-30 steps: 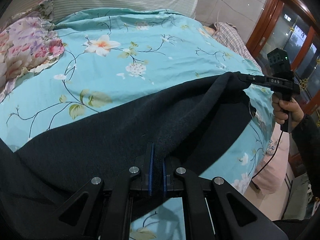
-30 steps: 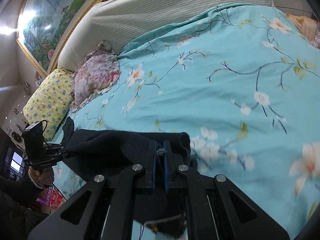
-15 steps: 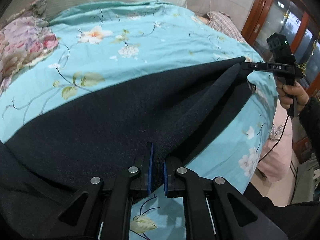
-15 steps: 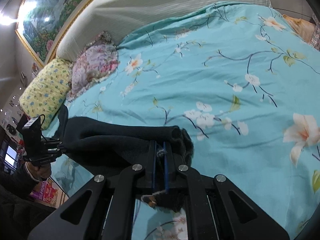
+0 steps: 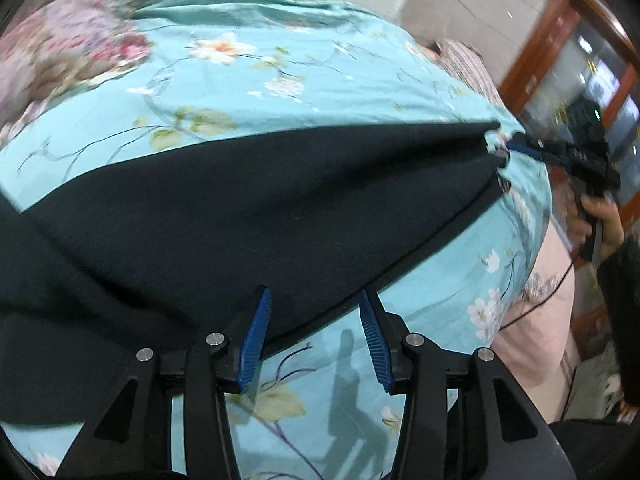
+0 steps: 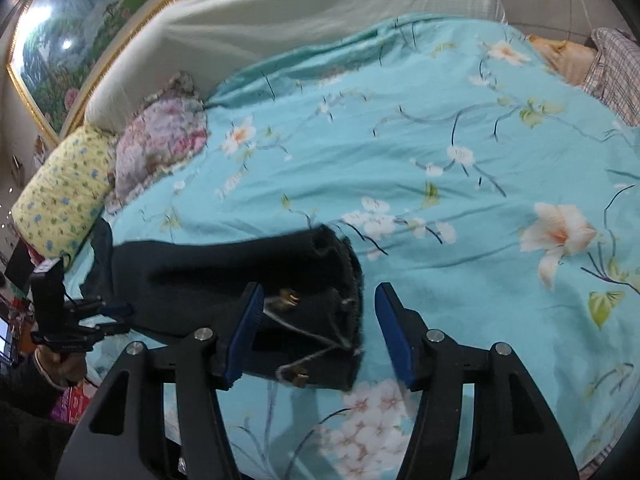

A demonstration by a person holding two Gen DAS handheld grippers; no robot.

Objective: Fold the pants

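Dark navy pants (image 5: 240, 208) lie flat across the turquoise floral bedspread (image 5: 280, 80), folded lengthwise. My left gripper (image 5: 314, 332) is open, its blue pads either side of the pants' near edge, holding nothing. My right gripper (image 6: 318, 328) is open too, just behind the waistband end (image 6: 312, 296), where a grey drawstring with metal tips lies loose. The right gripper also shows in the left wrist view (image 5: 560, 156), at the far end of the pants. The left gripper shows in the right wrist view (image 6: 100, 316), at the other end.
A pink floral pillow (image 6: 160, 140) and a yellow pillow (image 6: 60, 196) lie at the head of the bed by a cream headboard (image 6: 280, 8). A checked cloth (image 6: 612, 72) lies at the far right. The bed edge drops to pink bedding (image 5: 536, 320).
Both grippers were shut on the pants and have opened. The pants have dropped flat onto the bedspread, and the raised fold between the grippers is gone.
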